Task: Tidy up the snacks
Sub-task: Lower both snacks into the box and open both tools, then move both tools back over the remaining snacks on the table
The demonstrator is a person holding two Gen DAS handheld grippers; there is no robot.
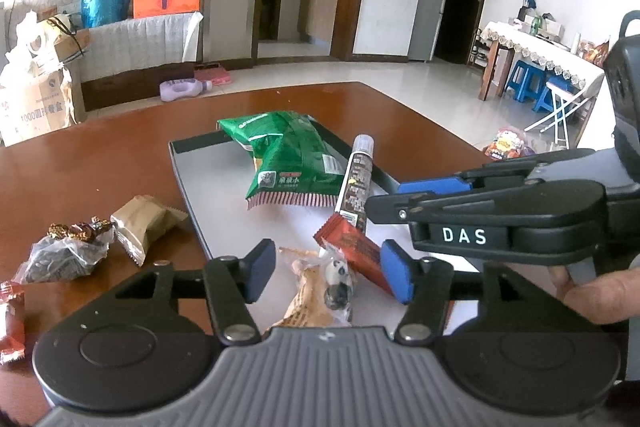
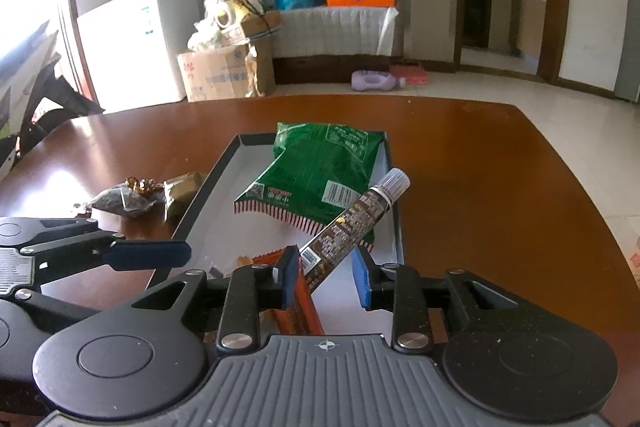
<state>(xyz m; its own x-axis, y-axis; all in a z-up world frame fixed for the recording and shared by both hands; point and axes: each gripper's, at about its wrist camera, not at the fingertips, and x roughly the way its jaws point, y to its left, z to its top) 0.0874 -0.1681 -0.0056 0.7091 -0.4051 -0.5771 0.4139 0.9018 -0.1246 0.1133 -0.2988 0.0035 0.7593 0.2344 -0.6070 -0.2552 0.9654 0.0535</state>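
A shallow black-rimmed tray [image 1: 192,195] with a white floor sits on the brown table [image 1: 80,163]. In it lie a green snack bag [image 1: 292,159], a brown tube with a grey cap [image 1: 356,183], a red-orange bar [image 1: 356,251] and a tan packet with a panda print [image 1: 320,291]. My left gripper [image 1: 328,273] is open, low over the tan packet and the bar. My right gripper [image 2: 326,277] is open around the lower end of the tube [image 2: 352,223], above the red-orange bar [image 2: 298,303]; it also shows in the left wrist view [image 1: 416,195].
Left of the tray lie an olive packet [image 1: 144,223], a clear bag of dark seeds [image 1: 60,259], gold-wrapped candies [image 1: 80,229] and a red packet [image 1: 12,323] at the table edge. Boxes, bags and a cabinet stand behind the table.
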